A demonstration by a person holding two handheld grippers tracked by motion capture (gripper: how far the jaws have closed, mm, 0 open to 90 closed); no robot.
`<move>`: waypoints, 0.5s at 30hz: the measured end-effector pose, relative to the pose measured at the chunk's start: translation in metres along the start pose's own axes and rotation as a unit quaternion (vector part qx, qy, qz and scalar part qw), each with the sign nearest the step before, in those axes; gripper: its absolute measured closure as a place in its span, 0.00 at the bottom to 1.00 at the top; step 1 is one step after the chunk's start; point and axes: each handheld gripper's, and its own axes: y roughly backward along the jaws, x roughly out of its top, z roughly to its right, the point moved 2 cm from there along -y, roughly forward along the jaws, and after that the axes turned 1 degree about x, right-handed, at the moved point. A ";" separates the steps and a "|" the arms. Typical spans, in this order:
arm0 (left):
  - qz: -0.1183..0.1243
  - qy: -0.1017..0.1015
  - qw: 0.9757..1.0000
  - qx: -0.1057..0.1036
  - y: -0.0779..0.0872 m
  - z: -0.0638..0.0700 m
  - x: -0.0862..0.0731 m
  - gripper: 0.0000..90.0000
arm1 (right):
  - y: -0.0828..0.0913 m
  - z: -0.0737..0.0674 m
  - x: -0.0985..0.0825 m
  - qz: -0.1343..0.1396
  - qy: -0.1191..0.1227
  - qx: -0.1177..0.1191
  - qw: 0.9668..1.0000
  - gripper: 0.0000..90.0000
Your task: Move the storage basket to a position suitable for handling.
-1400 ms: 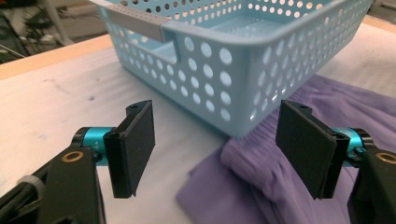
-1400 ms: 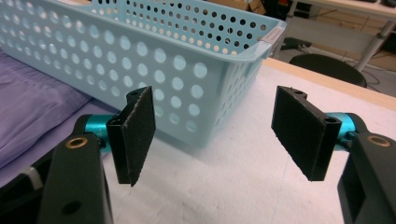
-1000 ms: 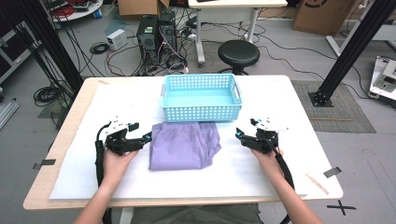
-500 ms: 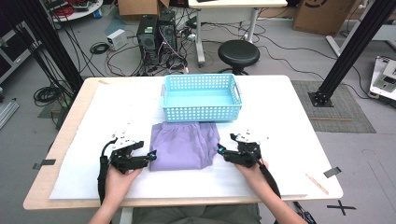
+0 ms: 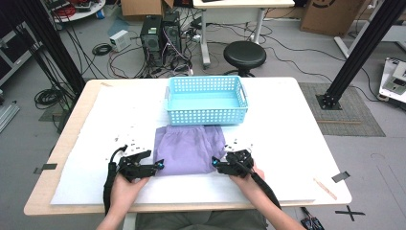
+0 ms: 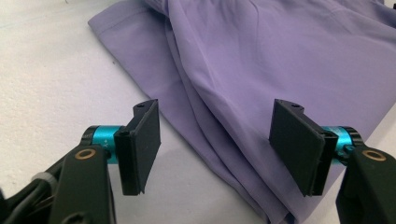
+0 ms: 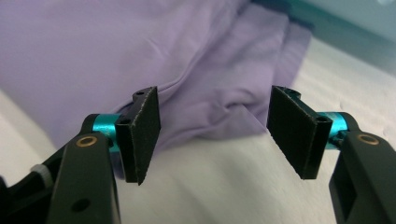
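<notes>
Purple folded cloth [image 5: 189, 149] at centre frame, flanked low by both hand-held grippers.

Lies flat on the white surface [image 5: 297, 143], just below the blue basket [image 5: 207, 99] and touching its near wall in the high view. Left hand-held gripper [image 5: 157, 165] at the cloth's lower-left corner, jaws spread and just narrowing, layered hem [image 6: 219, 154] between the pads but not yet pinched. Right hand-held gripper [image 5: 215, 164] at the lower-right corner, likewise released and easing inward, with the bunched corner [image 7: 233, 116] just beyond its pads. Likely risks: catching only the top layer on the left, so the fold peels apart on lifting; closing short of the cloth on the right and nipping nothing; uneven grips dragging the stack crooked toward the basket.
</notes>
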 end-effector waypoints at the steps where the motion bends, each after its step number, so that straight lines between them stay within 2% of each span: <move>1: -0.001 -0.003 1.000 0.003 0.000 0.000 0.000 0.38 | 0.000 0.002 0.000 -0.001 -0.008 0.005 1.000 0.39; 4: -0.005 0.005 1.000 0.006 0.000 0.001 0.000 0.38 | 0.002 0.002 0.002 0.012 -0.024 0.012 1.000 0.37; 7: -0.016 0.009 1.000 0.005 -0.001 0.002 0.000 0.39 | 0.002 -0.002 0.006 0.016 -0.024 0.016 0.999 0.35; 10: -0.022 0.006 1.000 0.003 -0.003 0.005 0.000 0.45 | -0.009 -0.005 0.007 -0.020 -0.030 0.018 0.999 0.36; 11: -0.024 0.001 1.000 0.005 -0.003 0.006 0.000 0.47 | -0.013 -0.004 0.008 -0.046 -0.034 0.024 0.998 0.39; 15: -0.023 -0.002 1.000 -0.003 -0.005 0.008 0.002 0.60 | -0.012 -0.003 0.008 -0.043 -0.018 0.028 0.998 0.67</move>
